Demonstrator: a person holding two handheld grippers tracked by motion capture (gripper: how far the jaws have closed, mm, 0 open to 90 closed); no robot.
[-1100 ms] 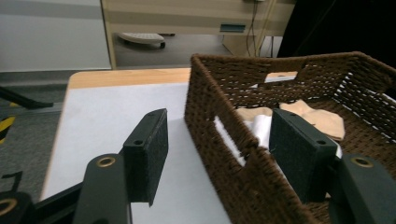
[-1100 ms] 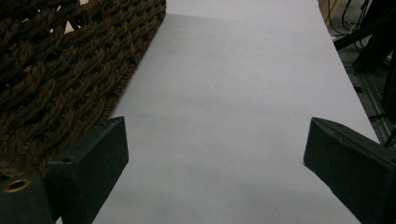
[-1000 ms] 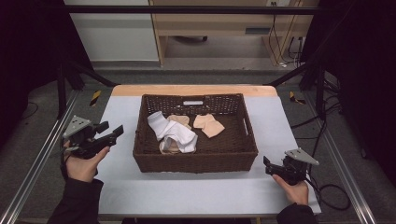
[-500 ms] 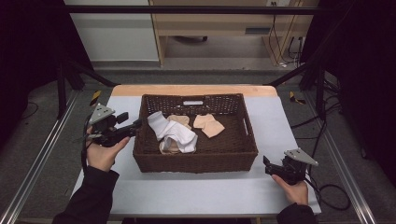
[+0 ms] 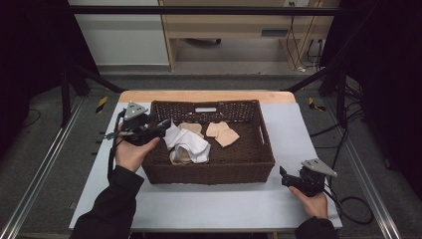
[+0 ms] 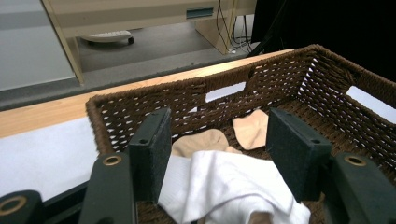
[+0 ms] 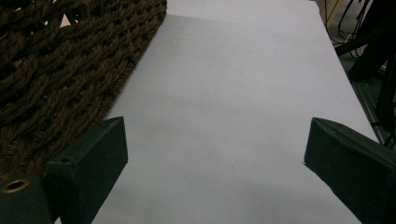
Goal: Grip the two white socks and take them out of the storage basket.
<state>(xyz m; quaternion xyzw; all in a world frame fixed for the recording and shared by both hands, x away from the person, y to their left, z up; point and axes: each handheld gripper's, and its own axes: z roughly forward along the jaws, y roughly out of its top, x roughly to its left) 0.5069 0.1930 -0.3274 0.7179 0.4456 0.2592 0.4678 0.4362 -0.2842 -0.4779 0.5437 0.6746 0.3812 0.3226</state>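
A brown wicker basket stands in the middle of the table. Inside lie a crumpled white cloth and two beige cloth pieces. My left gripper reaches over the basket's left rim, open, its fingertips just above the white cloth's edge. In the left gripper view the white cloth lies below the open left gripper, with a beige piece beyond it; the pads touch nothing. My right gripper rests on the table by the basket's front right corner, open and empty.
A white mat covers the table, with a wooden edge along its far side. Cables trail off the right side. Metal rails run along the floor on both sides, and a shelf unit stands beyond the table.
My left hand has moved right from the table's left side to the basket, and its jaws now hang over the left rim. The right hand has stayed put.
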